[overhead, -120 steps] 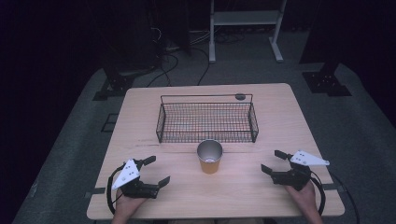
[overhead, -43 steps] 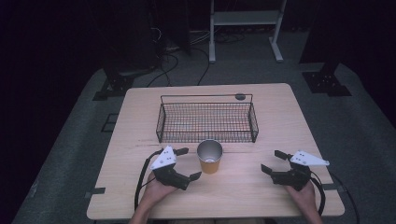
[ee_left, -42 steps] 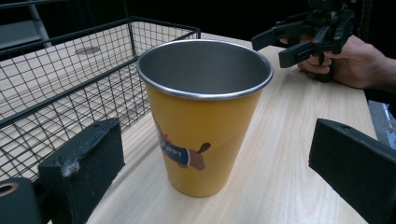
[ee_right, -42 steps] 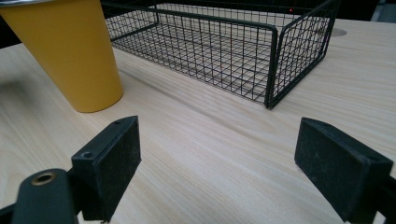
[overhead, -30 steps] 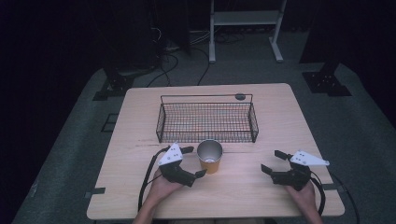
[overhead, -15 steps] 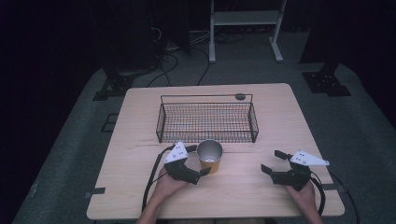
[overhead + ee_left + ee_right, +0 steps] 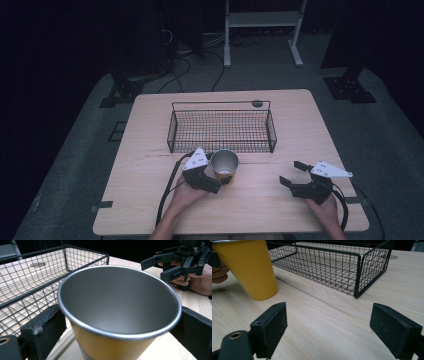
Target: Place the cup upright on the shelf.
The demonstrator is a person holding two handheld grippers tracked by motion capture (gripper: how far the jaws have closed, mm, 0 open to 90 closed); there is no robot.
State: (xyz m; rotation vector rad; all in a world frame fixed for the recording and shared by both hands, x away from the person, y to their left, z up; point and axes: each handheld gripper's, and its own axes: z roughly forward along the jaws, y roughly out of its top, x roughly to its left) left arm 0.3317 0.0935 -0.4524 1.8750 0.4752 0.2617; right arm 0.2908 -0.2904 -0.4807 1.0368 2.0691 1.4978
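High view: a yellow cup (image 7: 224, 167) with a metal interior stands upright on the wooden tabletop (image 7: 150, 170), just in front of the black wire basket (image 7: 222, 129). The left gripper (image 7: 214, 171) sits at the cup's left side, its fingers spread to either side of the cup. The right gripper (image 7: 292, 174) rests on the tabletop well to the right of the cup, fingers released and holding nothing.

Left gripper view: the cup (image 7: 120, 315) stands between the two black fingers (image 7: 42, 327). Whether the pads press on the cup wall cannot be told. The basket (image 7: 30, 287) lies to the left; the right gripper (image 7: 166, 266) is at upper right.

Right gripper view: both fingers (image 7: 272, 322) stand wide apart over bare tabletop (image 7: 324, 322). The cup (image 7: 252, 267) is at upper left, the basket (image 7: 332, 263) beyond.
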